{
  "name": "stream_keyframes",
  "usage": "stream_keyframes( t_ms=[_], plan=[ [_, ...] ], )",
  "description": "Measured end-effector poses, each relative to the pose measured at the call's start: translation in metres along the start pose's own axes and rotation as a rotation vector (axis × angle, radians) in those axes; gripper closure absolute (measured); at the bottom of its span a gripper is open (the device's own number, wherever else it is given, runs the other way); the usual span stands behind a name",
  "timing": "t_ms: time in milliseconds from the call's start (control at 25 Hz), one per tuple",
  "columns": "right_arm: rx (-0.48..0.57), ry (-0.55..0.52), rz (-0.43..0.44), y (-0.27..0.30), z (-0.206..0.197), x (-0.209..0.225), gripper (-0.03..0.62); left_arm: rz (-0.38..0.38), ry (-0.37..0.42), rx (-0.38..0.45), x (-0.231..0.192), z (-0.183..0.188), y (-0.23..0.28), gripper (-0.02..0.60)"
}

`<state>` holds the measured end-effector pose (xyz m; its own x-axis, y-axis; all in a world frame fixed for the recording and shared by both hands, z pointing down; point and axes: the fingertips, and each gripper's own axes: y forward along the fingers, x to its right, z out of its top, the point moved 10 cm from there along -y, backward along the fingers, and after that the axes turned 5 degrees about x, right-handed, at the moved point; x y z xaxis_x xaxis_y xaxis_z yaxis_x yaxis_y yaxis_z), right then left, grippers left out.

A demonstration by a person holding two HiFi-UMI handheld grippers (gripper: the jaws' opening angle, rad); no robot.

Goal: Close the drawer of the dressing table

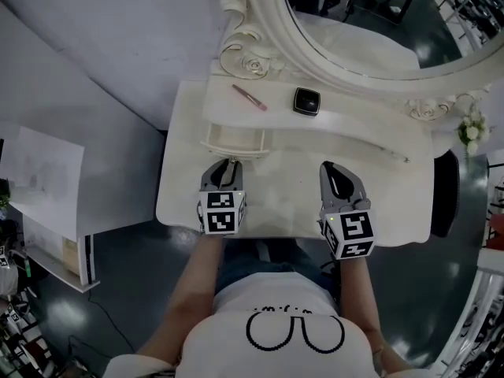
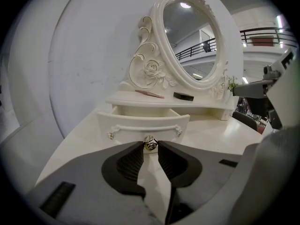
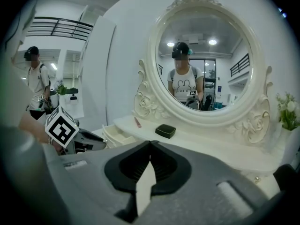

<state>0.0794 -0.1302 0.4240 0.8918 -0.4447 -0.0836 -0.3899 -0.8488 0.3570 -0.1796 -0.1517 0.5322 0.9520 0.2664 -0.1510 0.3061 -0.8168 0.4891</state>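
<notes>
Black ribbed pads line the left gripper (image 2: 150, 147), whose jaws stand narrow, tips pinched on either side of the small round metallic knob (image 2: 150, 144) at the centre of the drawer (image 2: 140, 123) front. Drawer: open, pulled out from under the raised shelf (image 1: 354, 120) at the left of the dressing table (image 1: 291, 203); glossy cream front, curved, with a moulded swag and two small studs at its ends; the tray interior shows bare in the head view. Right gripper (image 3: 150, 142): jaws closed tip to tip, nothing between them, held above the tabletop right of the drawer and apart from it. Each gripper carries a white cube with square black markers (image 1: 221, 211). On the shelf lie a thin pink stick (image 1: 249, 98) and, to its right, a black glossy rounded-square case (image 1: 307, 101), well apart. Behind the shelf rises an oval mirror (image 3: 204, 64) in a thick cream frame with carved scrolls and a rose (image 2: 151, 68). White flowers (image 1: 472, 128) stand at the right end of the shelf.
</notes>
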Motion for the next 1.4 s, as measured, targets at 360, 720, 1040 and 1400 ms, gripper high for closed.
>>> stream_keyframes(
  t_ms=[360, 720, 1040, 1400],
  plan=[
    [0.007, 0.009, -0.019, 0.000, 0.002, 0.005, 0.592, -0.012, -0.008, -0.014, -0.003, 0.008, 0.011, 0.485],
    [-0.010, 0.009, -0.035, 0.001, 0.000, 0.015, 0.592, -0.012, -0.015, -0.020, -0.006, 0.017, 0.034, 0.485],
    [-0.027, 0.006, -0.036, 0.003, -0.003, 0.022, 0.592, -0.007, -0.020, -0.029, -0.009, 0.024, 0.051, 0.485],
    [-0.037, 0.000, -0.018, 0.008, -0.005, 0.021, 0.592, -0.010, -0.009, -0.038, -0.012, 0.032, 0.067, 0.486]
  ],
)
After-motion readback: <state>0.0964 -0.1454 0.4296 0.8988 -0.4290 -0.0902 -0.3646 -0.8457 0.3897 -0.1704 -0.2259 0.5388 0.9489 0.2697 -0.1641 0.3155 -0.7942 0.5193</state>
